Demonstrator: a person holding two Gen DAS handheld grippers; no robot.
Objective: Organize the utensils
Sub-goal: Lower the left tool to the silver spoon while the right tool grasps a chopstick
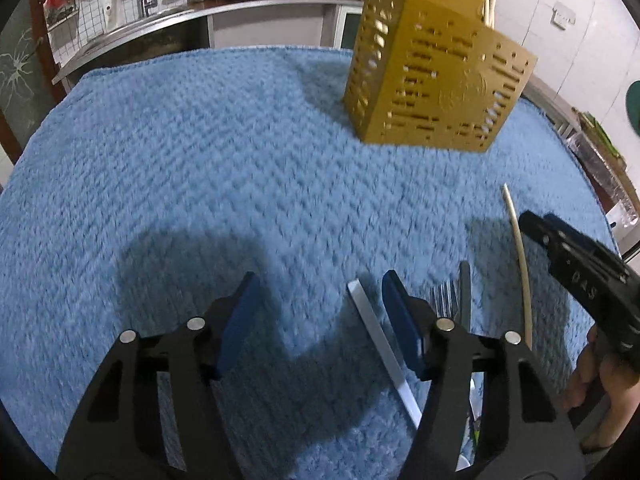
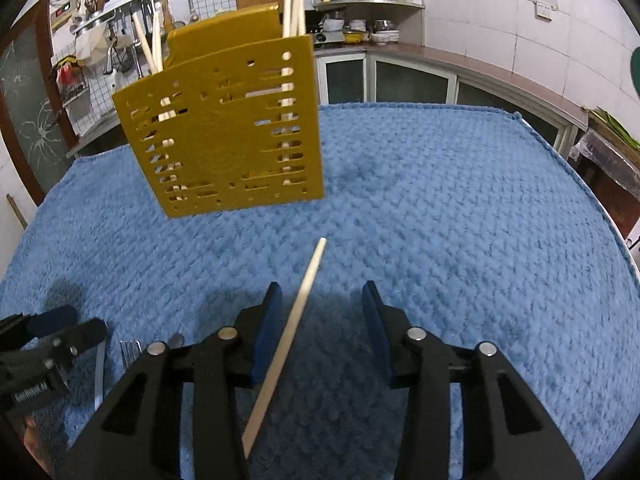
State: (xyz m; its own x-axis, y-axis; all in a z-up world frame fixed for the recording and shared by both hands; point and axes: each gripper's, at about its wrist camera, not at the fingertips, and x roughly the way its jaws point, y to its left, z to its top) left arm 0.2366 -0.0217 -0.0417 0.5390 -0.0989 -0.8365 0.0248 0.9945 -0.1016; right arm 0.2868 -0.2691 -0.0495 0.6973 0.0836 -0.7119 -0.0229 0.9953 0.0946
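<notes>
LEFT gripper (image 1: pixel 318 284): jaws apart, empty, white knife handle (image 1: pixel 382 344) between | RIGHT gripper (image 2: pixel 320 296): jaws apart around chopstick (image 2: pixel 294 332), unclamped | HOLDER: yellow caddy (image 2: pixel 224 136) upper left | RISK: off-centre closure may roll chopstick out, snag blue towel (image 2: pixel 440 220).

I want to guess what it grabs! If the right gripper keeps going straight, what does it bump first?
Probably the loose chopstick lying between its open fingers, then the blue towel underneath.

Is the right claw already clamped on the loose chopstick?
No: the right claw stands open around the chopstick, which lies on the blue towel with a clear gap to the far pad.
</notes>
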